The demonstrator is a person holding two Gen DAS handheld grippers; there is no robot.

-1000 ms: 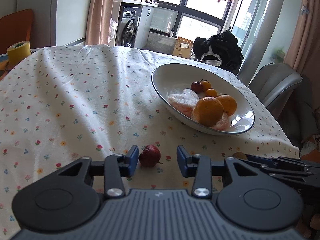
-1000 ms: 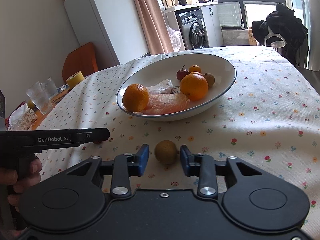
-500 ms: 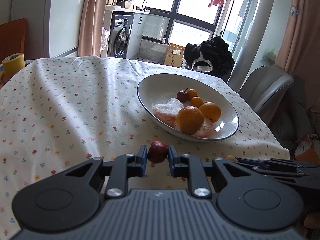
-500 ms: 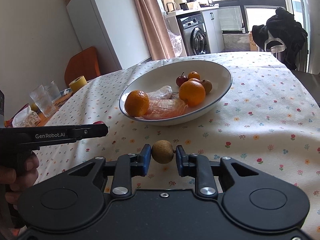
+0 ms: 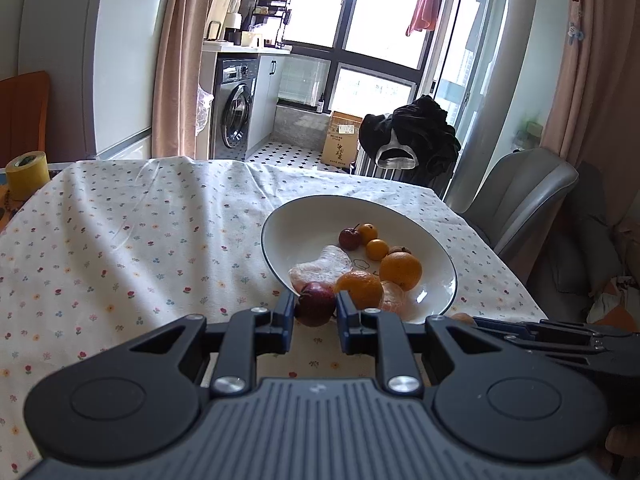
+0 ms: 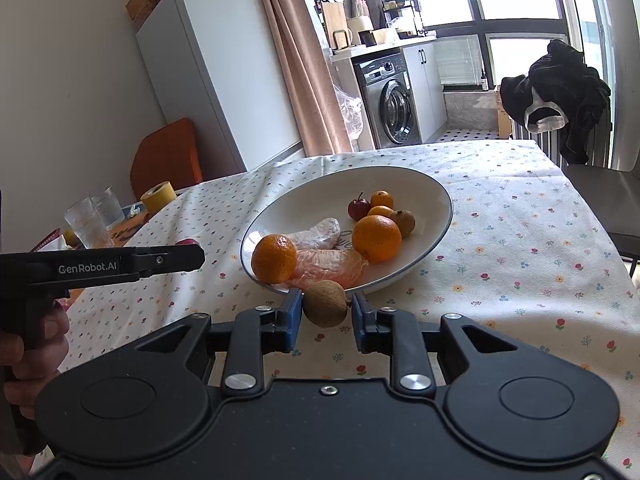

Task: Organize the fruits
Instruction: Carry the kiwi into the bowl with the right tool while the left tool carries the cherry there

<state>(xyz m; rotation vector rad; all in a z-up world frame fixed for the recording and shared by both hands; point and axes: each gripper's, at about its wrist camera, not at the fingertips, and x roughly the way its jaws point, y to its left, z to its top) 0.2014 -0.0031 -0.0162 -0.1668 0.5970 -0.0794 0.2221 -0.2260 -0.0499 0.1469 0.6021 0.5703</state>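
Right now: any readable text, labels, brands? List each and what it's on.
"GenRobot.AI": white print on the side of the left gripper, seen from the right wrist view.
Cardboard box by the window: printed label and dark characters, too blurred to read.
Washing machine panel: too small to read.

Bare tablecloth (image 5: 120, 248) left of bowl (image 5: 288, 216)

White oval bowl (image 6: 436, 200) with a dark rim is sitting on the flowered tablecloth (image 6: 520, 240). Lying inside the bowl: two oranges (image 6: 376, 239), two small tangerines (image 6: 381, 199), a red cherry-like fruit (image 6: 358, 209), a brown fruit (image 6: 402, 223) and peeled citrus segments (image 6: 332, 266). A dark red fruit (image 5: 315, 304) and a brown round fruit (image 6: 325, 303) are being held above the cloth, just short of the bowl's near rim.
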